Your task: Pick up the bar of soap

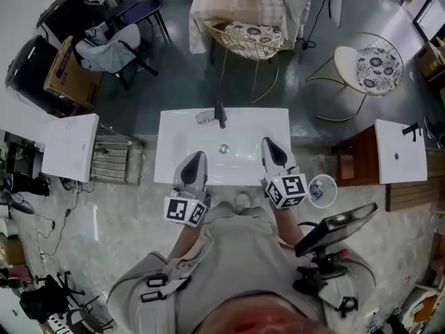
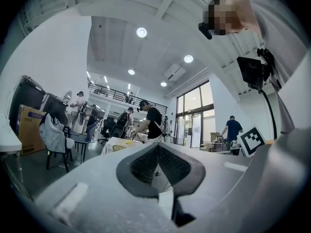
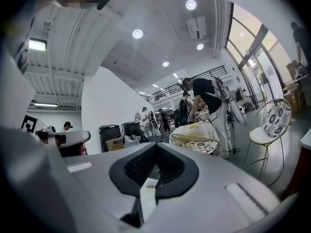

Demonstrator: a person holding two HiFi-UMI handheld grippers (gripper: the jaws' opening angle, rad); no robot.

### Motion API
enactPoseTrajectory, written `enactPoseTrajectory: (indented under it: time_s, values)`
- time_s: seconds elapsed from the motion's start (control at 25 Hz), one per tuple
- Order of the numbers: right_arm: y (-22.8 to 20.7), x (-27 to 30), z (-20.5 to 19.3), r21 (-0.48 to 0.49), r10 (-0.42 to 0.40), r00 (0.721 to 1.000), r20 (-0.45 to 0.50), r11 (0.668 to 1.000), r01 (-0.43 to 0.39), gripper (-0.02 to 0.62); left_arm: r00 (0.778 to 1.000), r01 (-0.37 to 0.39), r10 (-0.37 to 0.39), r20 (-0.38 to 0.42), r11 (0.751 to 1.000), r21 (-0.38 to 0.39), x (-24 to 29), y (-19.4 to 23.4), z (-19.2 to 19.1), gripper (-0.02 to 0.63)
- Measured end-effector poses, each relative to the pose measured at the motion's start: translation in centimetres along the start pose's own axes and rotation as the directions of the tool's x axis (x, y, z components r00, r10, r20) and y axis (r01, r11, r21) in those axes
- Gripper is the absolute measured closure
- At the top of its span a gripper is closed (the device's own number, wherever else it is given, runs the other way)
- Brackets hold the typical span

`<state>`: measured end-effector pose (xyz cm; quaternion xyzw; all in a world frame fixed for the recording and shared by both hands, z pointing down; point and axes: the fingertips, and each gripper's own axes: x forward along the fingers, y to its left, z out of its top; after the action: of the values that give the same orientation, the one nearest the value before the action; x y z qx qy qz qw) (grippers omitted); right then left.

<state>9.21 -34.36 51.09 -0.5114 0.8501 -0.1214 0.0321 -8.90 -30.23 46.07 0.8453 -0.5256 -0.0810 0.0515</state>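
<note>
As the head view looked steeply down, two hand-held grippers hung over one white basin (image 1: 174, 127): the left hand-held gripper (image 1: 197, 157) and the right hand-held gripper (image 1: 268, 145). Both were apart from the one bar of soap (image 1: 204, 117), which lay on the back rim just beside the single tap (image 1: 220, 115). Two wire chairs (image 1: 254, 37) (image 1: 375, 68) stood beyond. In the left gripper view the jaws were pressed together, empty. In the right gripper view the jaws likewise met on nothing

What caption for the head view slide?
Left gripper and right gripper, both shut, at the white sink, soap by faucet.
</note>
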Motion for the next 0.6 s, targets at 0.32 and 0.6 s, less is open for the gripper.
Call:
enactPoseTrajectory:
  time_s: [0.32,0.6]
  values:
    - [-0.8,-0.1,2.3,-0.036,-0.012,1.000,0.002,0.999,0.012,0.594,0.998,0.029,-0.028,0.052,1.000,-0.009,2.0,-0.5,2.1,0.607]
    - [0.8,1.2,3.8,-0.089,-0.039,0.999,0.026,0.995,0.041,0.594,0.990,0.060,-0.062,0.129,0.998,0.014,1.3,2.4,5.0,0.607]
